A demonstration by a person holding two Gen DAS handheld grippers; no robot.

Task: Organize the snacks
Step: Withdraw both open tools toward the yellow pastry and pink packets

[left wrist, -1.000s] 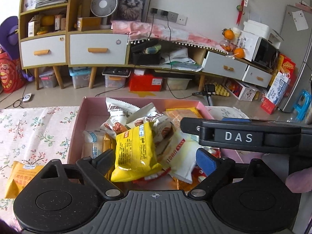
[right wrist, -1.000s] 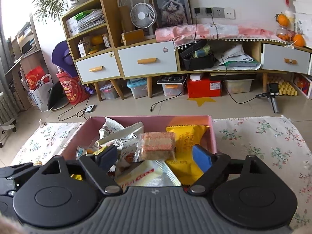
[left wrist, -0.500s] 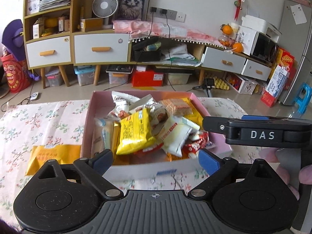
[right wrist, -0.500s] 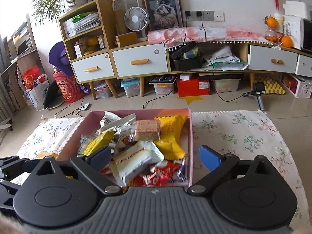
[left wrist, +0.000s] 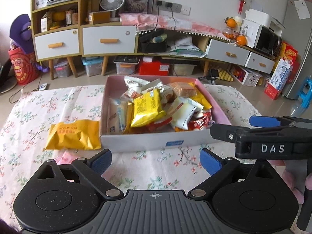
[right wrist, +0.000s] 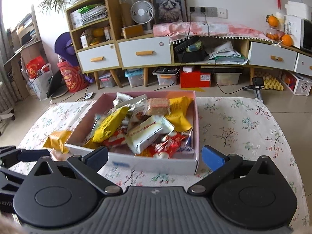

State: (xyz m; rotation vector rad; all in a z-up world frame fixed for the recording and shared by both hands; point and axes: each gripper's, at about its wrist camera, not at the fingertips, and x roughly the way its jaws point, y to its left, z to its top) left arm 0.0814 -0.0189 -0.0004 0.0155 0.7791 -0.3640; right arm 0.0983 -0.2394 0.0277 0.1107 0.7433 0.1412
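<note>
We hold both claws wide and empty. The flat orange snack packet (left wrist: 73, 135) lies on the flowered table (left wrist: 58, 105), ahead-left of the left claw (left wrist: 155, 160), which is nearer; its long axis runs crosswise, beside the pink cardboard box (left wrist: 140, 141).

Soft daylight fills my room, brightest at the blown-out upper left corner of my right view, perhaps a window. Shadows stay faint. Both fisheyes bend the cabinet (left wrist: 83, 39) and darken the corners. The orange packet (right wrist: 56, 139) smears with blur; the rest reads fairly sharp.
</note>
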